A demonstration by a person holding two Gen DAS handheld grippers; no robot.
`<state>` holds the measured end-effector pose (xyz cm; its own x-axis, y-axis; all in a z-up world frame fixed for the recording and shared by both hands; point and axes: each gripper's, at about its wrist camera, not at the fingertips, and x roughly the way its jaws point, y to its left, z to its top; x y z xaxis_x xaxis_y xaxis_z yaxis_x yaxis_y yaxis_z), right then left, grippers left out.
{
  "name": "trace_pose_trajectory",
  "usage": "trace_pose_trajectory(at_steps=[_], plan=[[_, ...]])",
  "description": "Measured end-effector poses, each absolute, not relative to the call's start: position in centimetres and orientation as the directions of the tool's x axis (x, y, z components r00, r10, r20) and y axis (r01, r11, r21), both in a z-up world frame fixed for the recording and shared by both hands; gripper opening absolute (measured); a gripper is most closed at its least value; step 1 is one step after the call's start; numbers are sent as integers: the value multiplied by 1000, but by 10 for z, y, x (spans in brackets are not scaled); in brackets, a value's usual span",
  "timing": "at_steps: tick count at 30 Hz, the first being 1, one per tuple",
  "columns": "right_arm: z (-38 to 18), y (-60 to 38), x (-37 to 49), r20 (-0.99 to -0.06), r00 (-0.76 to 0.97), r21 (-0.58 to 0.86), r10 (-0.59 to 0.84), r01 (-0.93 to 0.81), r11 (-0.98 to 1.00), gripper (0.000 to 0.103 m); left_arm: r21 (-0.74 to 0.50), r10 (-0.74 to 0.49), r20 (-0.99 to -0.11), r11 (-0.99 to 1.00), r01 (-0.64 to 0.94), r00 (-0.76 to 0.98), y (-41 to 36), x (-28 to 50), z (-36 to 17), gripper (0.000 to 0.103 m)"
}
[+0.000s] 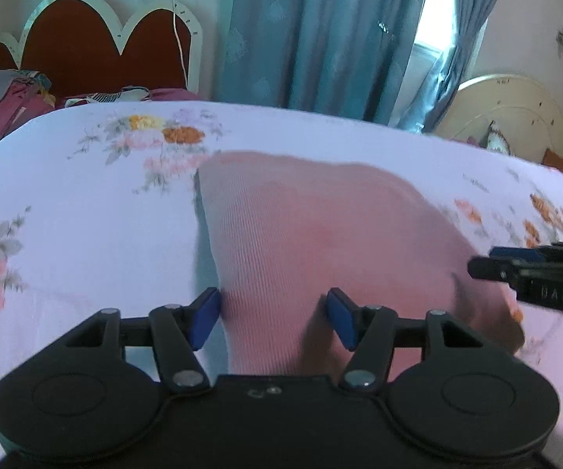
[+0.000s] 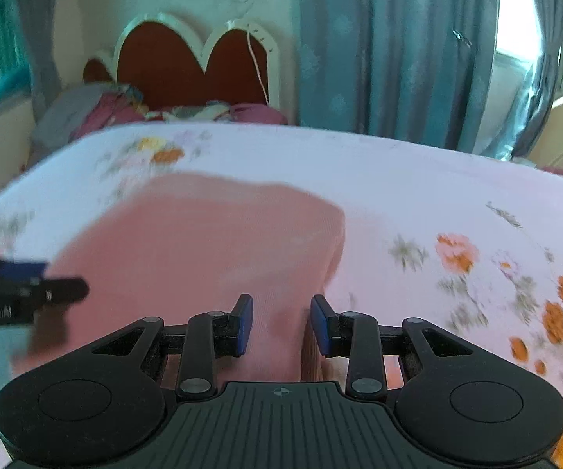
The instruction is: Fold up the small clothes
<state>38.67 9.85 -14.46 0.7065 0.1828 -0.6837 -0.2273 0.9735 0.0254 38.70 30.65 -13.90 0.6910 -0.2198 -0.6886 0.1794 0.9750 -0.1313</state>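
Pink ribbed garment [image 1: 312, 242] lies on the bed, mid-frame in both wrist views, on a white floral bedsheet [image 1: 86, 234]. Its far edge runs across the middle of each frame. The near part reaches down to the fingers. Its left edge looks lifted or doubled over, with a shadow beneath; which of the two is unclear through the blur.

Left hand-held gripper [image 1: 273, 318]: blue pads spread apart, straddling the near left portion of the cloth. No fabric is visibly pinched between them.

Right hand-held gripper [image 2: 277, 324]: pads apart too, with a narrower gap. Pink cloth shows in the gap, but whether a pad touches it cannot be told. A fold or ridge of fabric sits just below the right pad.

Each tool appears at the edge of the other's view, at mid-height, both near the garment's near end.

Risks, as judged from here:
- Closing on a single layer where the cloth is doubled would leave the lower layer behind and skew the fold.
- Pads might catch the bedsheet along with the garment, since both are thin and lie flush.
- Uneven grip heights between the two tools would drag the hem crooked.
- Motion blur suggests fast travel, so an overshoot past the edge is possible.

Background: red scalloped headboard [image 1: 97, 39] upper left, blue curtains [image 1: 320, 31] top centre.
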Motion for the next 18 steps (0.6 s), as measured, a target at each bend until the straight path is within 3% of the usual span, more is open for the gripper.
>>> trace_pose_trajectory(at_steps=[3, 7, 10, 12, 18], plan=[[-175, 93, 387, -725, 682, -13, 103, -163, 987, 34, -157, -238, -706, 971, 181, 667, 305, 385, -148, 63], [-172, 92, 393, -730, 673, 88, 121, -83, 993, 34, -142, -235, -716, 971, 193, 657, 300, 383, -149, 64], [-181, 97, 385, -734, 671, 34, 106, -120, 992, 34, -130, -226, -731, 972, 194, 644, 299, 381, -148, 72], [-183, 89, 387, -733, 669, 79, 123, -97, 992, 34, -132, -220, -746, 974, 184, 628, 299, 380, -148, 73], [-184, 97, 386, -740, 665, 9, 99, -136, 991, 34, -94, -163, -767, 985, 143, 621, 295, 372, -140, 99]])
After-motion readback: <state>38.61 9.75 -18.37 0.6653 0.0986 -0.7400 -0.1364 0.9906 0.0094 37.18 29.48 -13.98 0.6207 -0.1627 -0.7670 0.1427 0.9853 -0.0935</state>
